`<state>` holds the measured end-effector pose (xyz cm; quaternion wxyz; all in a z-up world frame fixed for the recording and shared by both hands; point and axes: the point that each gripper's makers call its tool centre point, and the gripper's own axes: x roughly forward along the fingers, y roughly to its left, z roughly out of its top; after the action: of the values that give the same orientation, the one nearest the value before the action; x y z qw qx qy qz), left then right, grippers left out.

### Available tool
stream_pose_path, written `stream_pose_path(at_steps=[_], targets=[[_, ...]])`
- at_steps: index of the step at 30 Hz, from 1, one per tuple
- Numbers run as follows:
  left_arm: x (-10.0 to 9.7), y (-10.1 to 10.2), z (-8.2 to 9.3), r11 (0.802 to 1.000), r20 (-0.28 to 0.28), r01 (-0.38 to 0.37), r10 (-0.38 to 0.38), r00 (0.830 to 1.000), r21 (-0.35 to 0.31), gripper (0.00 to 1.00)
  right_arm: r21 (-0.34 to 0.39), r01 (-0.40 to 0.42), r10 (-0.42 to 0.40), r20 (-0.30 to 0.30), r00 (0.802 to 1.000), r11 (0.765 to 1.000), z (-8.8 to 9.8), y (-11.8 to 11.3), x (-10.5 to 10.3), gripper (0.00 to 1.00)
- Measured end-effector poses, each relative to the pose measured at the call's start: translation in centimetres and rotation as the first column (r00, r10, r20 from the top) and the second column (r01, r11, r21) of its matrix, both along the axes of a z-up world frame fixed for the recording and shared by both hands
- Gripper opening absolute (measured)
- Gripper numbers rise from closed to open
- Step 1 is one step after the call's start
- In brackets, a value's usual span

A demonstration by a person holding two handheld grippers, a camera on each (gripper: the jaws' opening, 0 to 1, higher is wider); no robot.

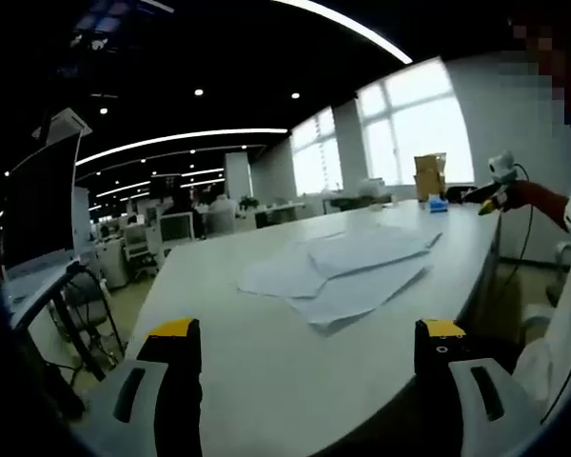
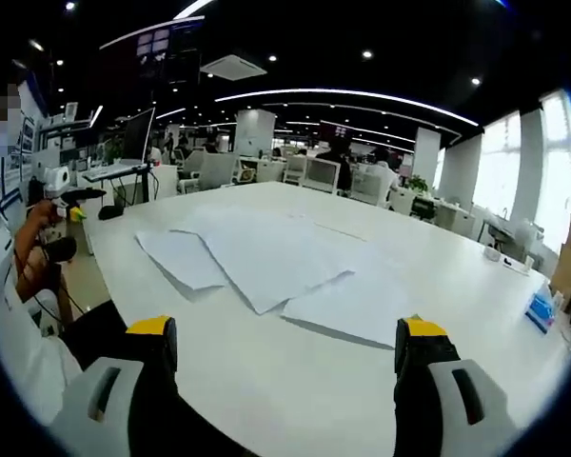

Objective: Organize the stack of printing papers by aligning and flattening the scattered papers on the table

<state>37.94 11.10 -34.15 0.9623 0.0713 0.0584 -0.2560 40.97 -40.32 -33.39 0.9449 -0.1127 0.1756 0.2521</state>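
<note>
Papers (image 1: 347,271) lay scattered and overlapping mid-table (image 1: 266,381), well ahead of the left gripper (image 1: 305,347), jaws wide and empty, right gripper (image 2: 284,347) likewise spread, cardboard box (image 1: 429,174) clear in left gripper view, cut off at the edge of right gripper view, sheet count hard to tell

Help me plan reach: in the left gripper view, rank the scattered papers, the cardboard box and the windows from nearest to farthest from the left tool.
1. scattered papers, mid-table, ahead.
2. cardboard box, table's far end.
3. windows, back wall.
</note>
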Motion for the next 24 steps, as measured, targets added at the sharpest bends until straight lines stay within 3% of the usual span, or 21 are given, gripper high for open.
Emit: stream_pose_path(at_steps=[9, 24], targets=[[0.8, -0.8, 0.4, 1.0, 0.011, 0.021, -0.021, 1.0, 0.002, 0.95, 0.006, -0.013, 0.013, 0.002, 1.0, 1.0, 0.4, 0.4, 0.1, 0.9], [1.1, -1.9, -0.6, 0.999, 0.017, 0.039, -0.038, 0.999, -0.011, 0.94, -0.02, -0.025, 0.026, 0.01, 1.0, 0.999, 0.9, 1.0, 0.6, 0.9]])
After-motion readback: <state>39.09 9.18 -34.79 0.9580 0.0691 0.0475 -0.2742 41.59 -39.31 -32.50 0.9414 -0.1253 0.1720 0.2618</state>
